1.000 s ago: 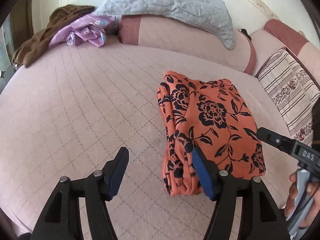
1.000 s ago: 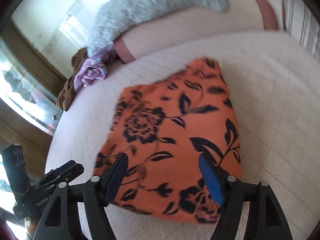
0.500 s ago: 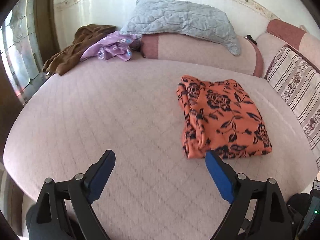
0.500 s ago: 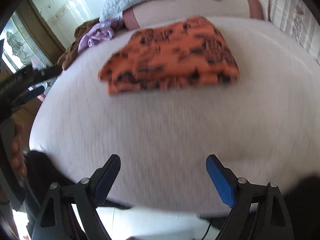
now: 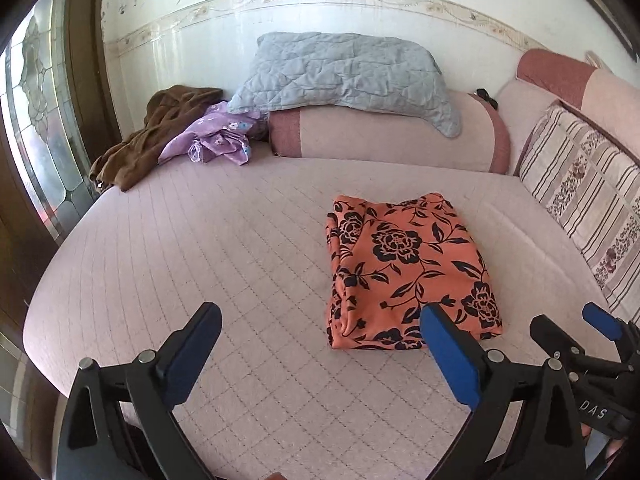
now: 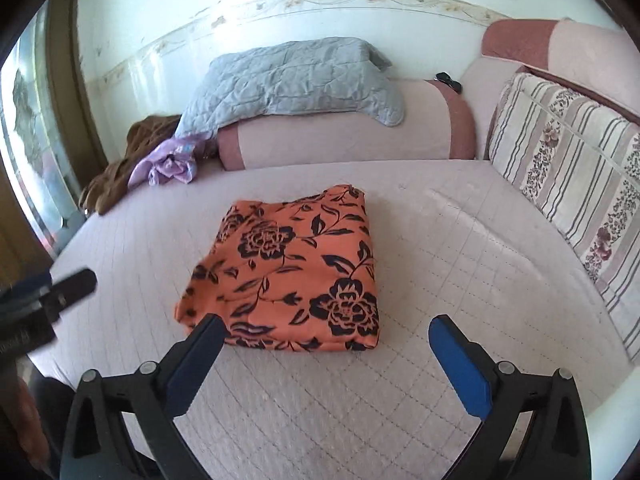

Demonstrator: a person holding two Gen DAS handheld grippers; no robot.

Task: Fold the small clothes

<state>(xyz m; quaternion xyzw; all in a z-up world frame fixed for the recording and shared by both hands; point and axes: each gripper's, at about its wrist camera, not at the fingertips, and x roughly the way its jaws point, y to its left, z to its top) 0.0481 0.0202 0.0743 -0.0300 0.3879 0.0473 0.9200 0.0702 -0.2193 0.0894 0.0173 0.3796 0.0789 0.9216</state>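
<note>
An orange garment with black flowers (image 5: 404, 268) (image 6: 292, 272) lies folded into a neat rectangle on the pink quilted bed (image 5: 200, 248) (image 6: 460, 248). My left gripper (image 5: 320, 324) hovers above the bed's near edge, just short of the garment's left side; its jaws are opening wide and nothing is between them. In the right wrist view my right gripper (image 6: 326, 332) hangs back from the garment's near edge, jaws also opening, nothing between them. The right gripper's fingers (image 5: 596, 322) show at the left wrist view's right edge.
At the back left lie a brown garment (image 5: 156, 136) (image 6: 120, 168) and a crumpled purple one (image 5: 216, 138) (image 6: 170, 164). A grey quilted pillow (image 5: 344, 76) (image 6: 292, 80) rests on a pink bolster (image 5: 384, 136). A striped cushion (image 5: 580, 200) (image 6: 568, 172) lines the right side.
Both grippers let go of the folded garment, spread wide and drew back and upward. The garment now lies flat on the bed, farther off in both views.
</note>
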